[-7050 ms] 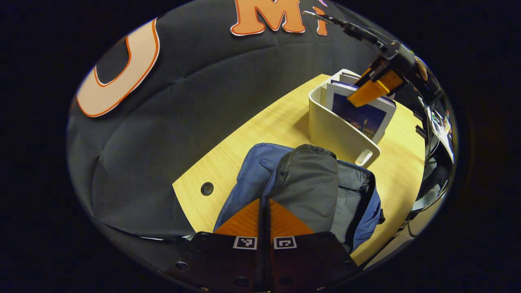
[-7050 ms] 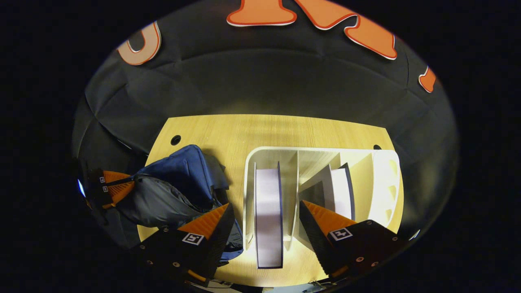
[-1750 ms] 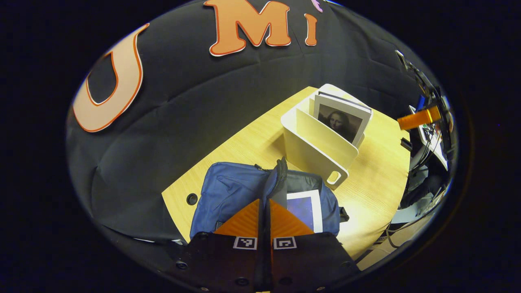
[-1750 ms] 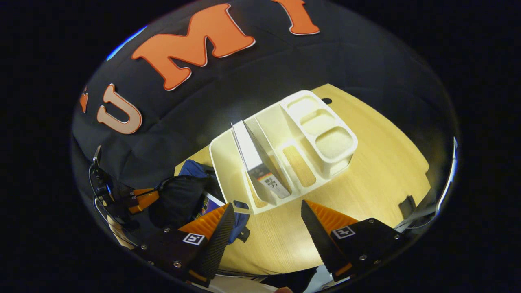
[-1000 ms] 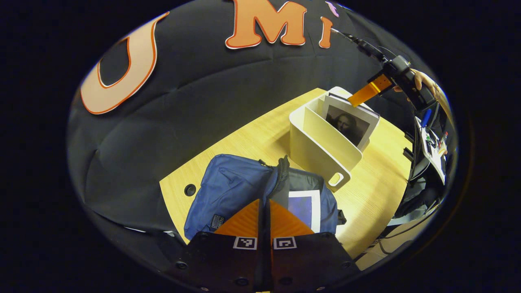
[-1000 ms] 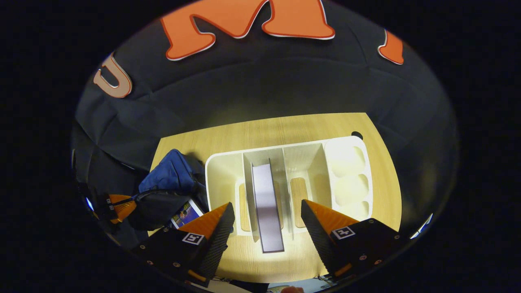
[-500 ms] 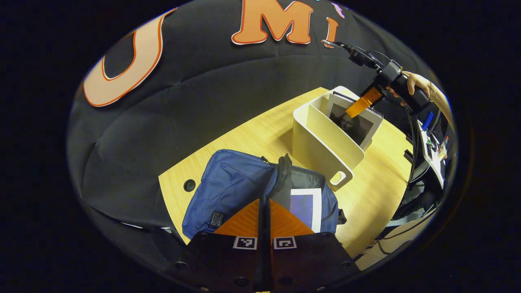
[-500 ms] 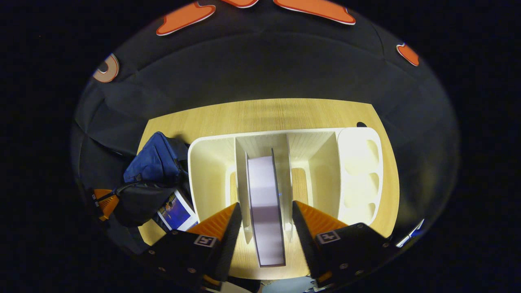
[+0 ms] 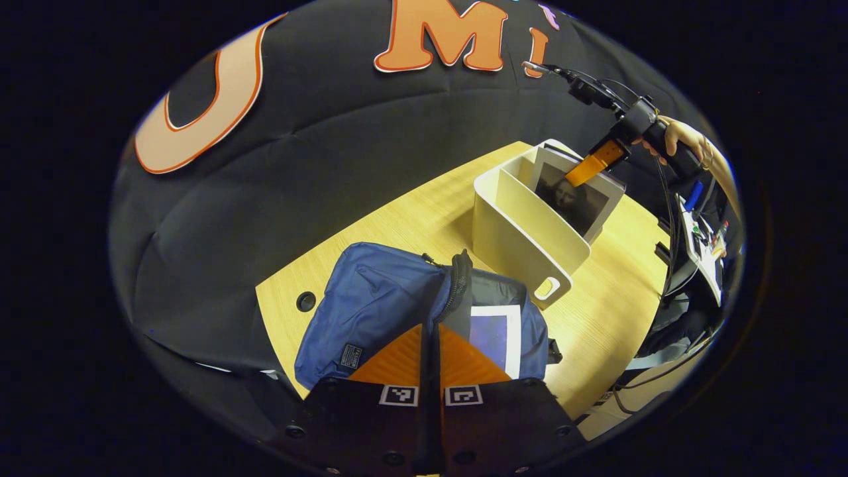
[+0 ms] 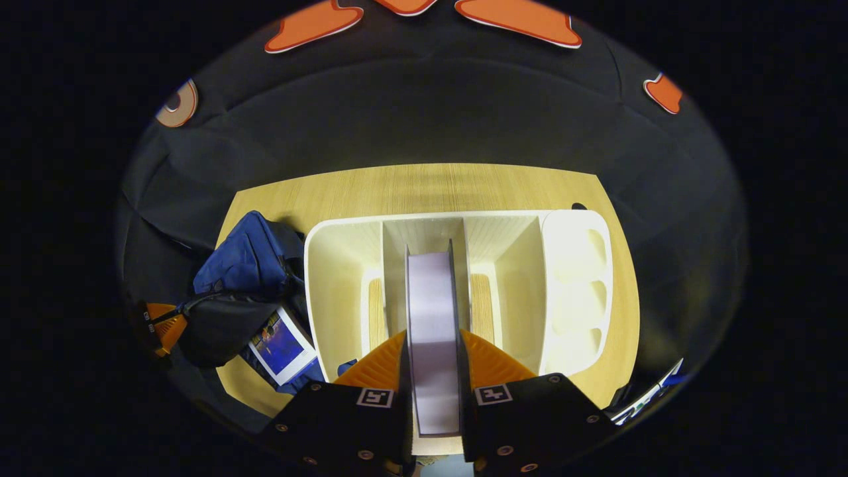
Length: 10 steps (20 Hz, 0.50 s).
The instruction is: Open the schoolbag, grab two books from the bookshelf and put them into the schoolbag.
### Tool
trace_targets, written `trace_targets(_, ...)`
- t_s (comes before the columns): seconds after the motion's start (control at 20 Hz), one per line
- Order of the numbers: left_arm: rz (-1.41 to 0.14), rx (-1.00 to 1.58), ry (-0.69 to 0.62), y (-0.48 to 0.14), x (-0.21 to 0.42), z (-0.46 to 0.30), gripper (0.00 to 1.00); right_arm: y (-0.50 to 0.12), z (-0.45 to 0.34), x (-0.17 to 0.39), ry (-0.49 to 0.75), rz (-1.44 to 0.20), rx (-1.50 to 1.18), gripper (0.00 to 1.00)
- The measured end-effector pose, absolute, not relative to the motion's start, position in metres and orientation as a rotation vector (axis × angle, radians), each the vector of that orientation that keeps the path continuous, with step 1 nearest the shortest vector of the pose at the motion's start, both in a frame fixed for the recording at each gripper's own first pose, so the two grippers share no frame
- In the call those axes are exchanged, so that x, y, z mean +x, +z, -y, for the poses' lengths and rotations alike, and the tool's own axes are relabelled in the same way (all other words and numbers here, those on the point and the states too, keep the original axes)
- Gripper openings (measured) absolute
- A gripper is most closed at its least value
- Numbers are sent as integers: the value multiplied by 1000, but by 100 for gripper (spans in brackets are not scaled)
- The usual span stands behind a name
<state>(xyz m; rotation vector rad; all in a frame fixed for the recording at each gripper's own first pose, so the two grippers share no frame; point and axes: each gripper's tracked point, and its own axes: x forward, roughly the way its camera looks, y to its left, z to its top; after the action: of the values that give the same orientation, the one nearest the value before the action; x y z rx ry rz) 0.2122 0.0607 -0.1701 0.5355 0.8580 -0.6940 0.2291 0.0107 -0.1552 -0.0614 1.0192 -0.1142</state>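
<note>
The blue schoolbag (image 9: pixel 371 305) lies on the wooden table (image 9: pixel 411 225). My left gripper (image 9: pixel 430 334) is shut on its dark zippered flap and holds the flap up. A book with a blue cover (image 9: pixel 493 334) lies inside the bag. In the right gripper view the schoolbag (image 10: pixel 245 255), that blue-covered book (image 10: pixel 281 344) and the left gripper (image 10: pixel 162 324) sit at the left. The white bookshelf (image 10: pixel 331 232) holds one upright book (image 10: pixel 434 305) in its middle slot, and my right gripper (image 10: pixel 434 354) is shut on that book's top edge. In the left gripper view this portrait-covered book (image 9: pixel 576 202) stands in the bookshelf (image 9: pixel 523 232) with the right gripper (image 9: pixel 593 164) on it.
The shelf's right end has several shallow round-cornered pockets (image 10: pixel 576 285). A hand (image 9: pixel 682 136) holds the right gripper. Cables and small items (image 9: pixel 699 232) crowd the table's far right side. Cable holes (image 9: pixel 306 301) pierce the tabletop near its edges.
The right gripper came down over the shelf and its fingers closed from wide open onto the upright book. The left gripper still holds the bag's flap up.
</note>
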Motion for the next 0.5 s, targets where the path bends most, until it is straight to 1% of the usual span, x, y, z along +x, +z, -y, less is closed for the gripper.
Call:
trace_targets(0.15, -851, 540, -699, -168, 212, -61, 1, -138, -12, 222, -117, -994, -44, 29)
trace_targets(0.5, -849, 536, -717, -168, 208, -60, 1, -63, -15, 196, -130, -871, -39, 29)
